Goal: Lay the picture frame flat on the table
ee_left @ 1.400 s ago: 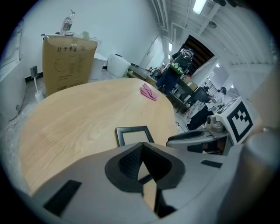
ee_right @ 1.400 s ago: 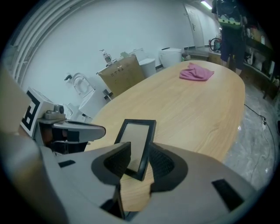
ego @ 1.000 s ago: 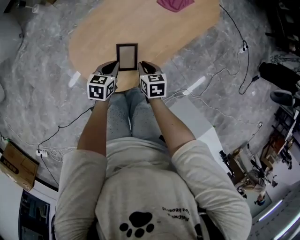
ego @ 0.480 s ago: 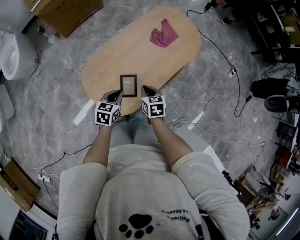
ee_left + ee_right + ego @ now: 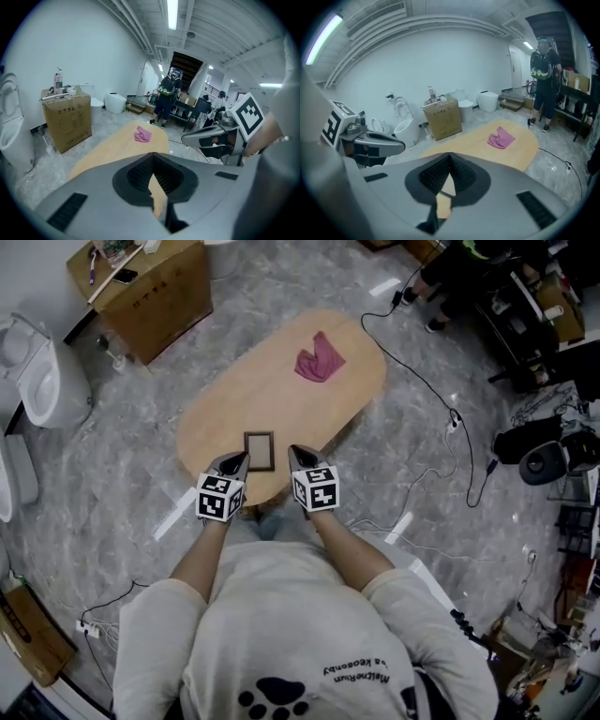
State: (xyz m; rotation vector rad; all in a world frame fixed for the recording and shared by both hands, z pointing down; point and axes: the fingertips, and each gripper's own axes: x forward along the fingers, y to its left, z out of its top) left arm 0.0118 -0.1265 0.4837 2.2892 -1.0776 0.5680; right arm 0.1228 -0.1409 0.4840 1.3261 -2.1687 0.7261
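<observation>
The dark picture frame (image 5: 260, 451) lies flat near the front edge of the oval wooden table (image 5: 234, 399). My left gripper (image 5: 236, 461) is shut and empty, just left of the frame's near corner. On the frame's other side my right gripper (image 5: 296, 455) is also shut, holding nothing. In the left gripper view the shut left gripper (image 5: 153, 155) points along the table, with the right gripper (image 5: 202, 137) beside it. In the right gripper view the shut right gripper (image 5: 450, 155) hides most of the frame, and the left gripper (image 5: 396, 145) shows at the left.
A pink cloth (image 5: 318, 363) lies on the table's far end. A cardboard box (image 5: 150, 287) and white toilets (image 5: 45, 381) stand at the far left. Cables (image 5: 441, 409) run over the floor on the right. A person (image 5: 166, 93) stands beyond the table.
The head view has risen, so the table looks smaller and more of the room shows. Both grippers have drawn back a little from the frame's lower corners. The frame stays flat.
</observation>
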